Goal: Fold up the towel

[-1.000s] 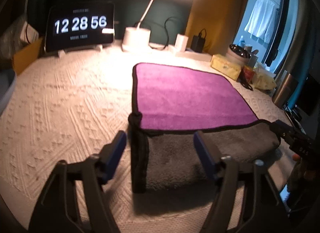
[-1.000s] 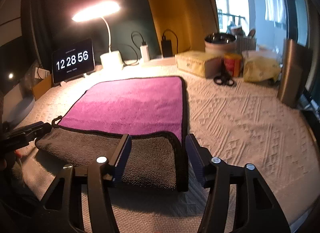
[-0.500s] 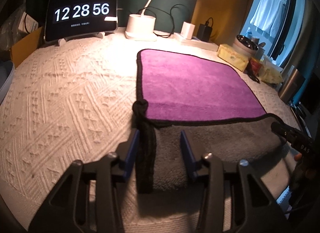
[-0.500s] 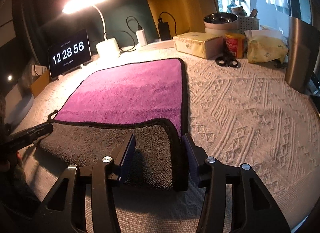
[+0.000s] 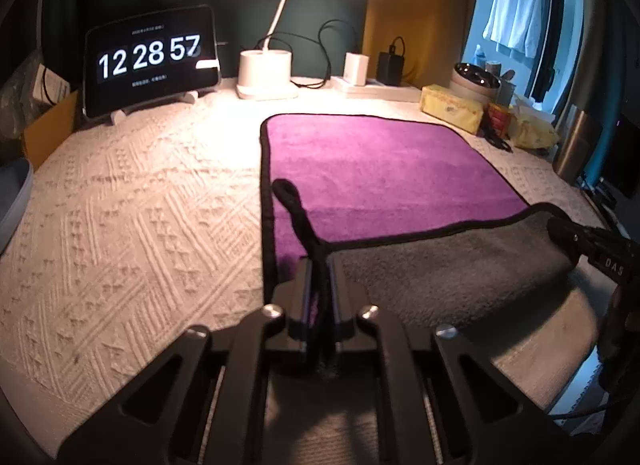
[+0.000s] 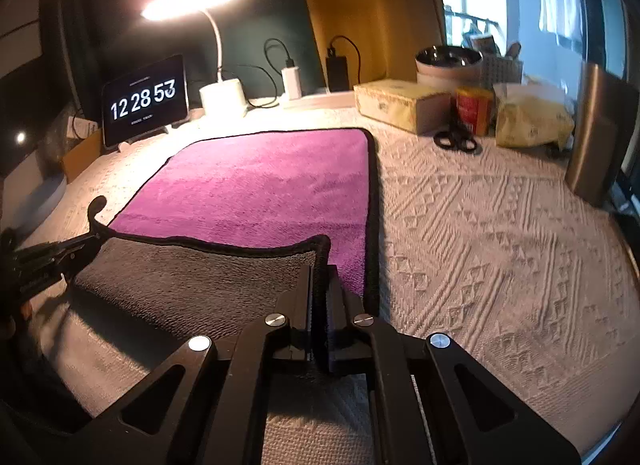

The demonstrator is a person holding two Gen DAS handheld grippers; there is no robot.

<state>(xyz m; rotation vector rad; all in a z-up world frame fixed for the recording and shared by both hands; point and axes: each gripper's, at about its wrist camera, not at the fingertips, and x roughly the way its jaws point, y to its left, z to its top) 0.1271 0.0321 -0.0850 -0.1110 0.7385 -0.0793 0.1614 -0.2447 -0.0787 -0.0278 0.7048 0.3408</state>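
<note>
Left gripper [image 5: 318, 285] and right gripper [image 6: 320, 289] each clamped on a near corner of towel [image 5: 384, 169]. Lay spread mid-table, near edge lifted, grey underside showing. Fold barely started; carry-over to far edge remaining.

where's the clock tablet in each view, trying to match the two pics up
Left wrist view: the clock tablet stands upper left, left of the white lamp base, beyond the towel's far-left corner.
Right wrist view: the clock tablet sits left of centre, far smaller, again left of the lamp base.
Shared landmark: the lamp base, right beside the tablet in both.
</note>
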